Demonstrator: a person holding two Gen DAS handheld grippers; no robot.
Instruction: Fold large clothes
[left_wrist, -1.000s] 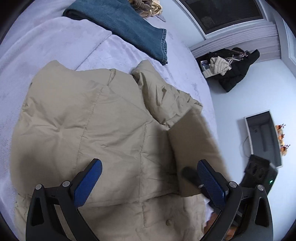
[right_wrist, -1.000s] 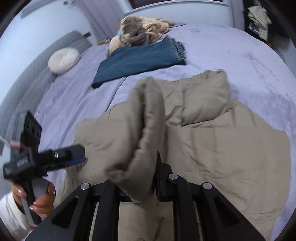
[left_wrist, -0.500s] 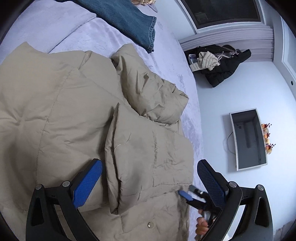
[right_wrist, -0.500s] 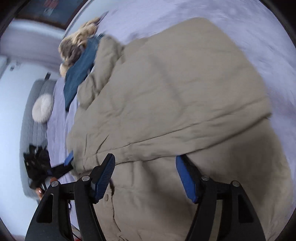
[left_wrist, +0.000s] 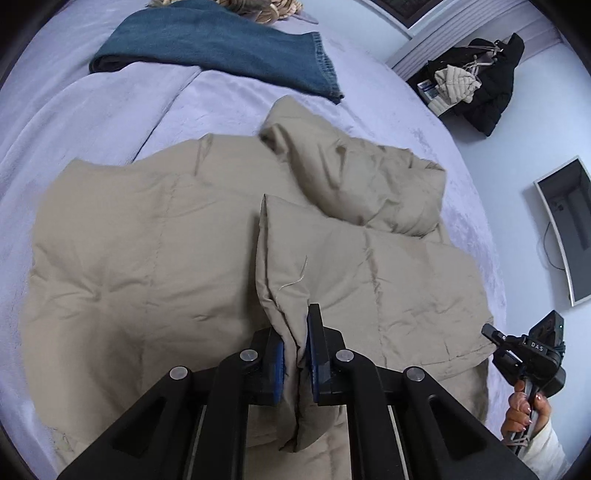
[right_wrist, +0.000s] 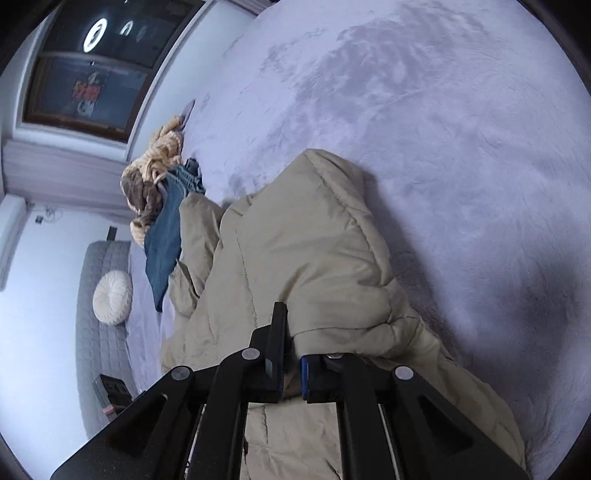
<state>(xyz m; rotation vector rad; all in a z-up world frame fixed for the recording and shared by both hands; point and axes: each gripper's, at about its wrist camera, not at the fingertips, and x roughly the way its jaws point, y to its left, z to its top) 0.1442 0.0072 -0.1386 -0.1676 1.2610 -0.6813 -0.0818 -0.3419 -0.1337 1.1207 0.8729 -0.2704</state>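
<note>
A beige puffer jacket (left_wrist: 147, 258) lies spread on the lilac bed (left_wrist: 92, 110), hood (left_wrist: 369, 177) bunched toward the far side. One panel (left_wrist: 388, 288) is folded over onto the body. My left gripper (left_wrist: 295, 332) is shut on the near end of that fold's edge, fabric pinched between the blue pads. In the right wrist view my right gripper (right_wrist: 291, 347) has its jaws closing on a puffy edge of the jacket (right_wrist: 303, 251), fabric squeezed between them. In the left wrist view that right gripper (left_wrist: 517, 354) is at the bed's right edge, held by a hand.
Folded blue jeans (left_wrist: 229, 48) lie beyond the jacket, with a tan knit bundle (right_wrist: 155, 184) past them. A black coat pile (left_wrist: 487, 85) and a flat screen (left_wrist: 569, 229) are off the bed's right side. A round white cushion (right_wrist: 112, 297) rests on a grey quilted surface.
My left gripper went from wide open to shut on the folded edge. My right gripper let go of the sleeve, rolled and swung across the jacket, then closed on another edge.
</note>
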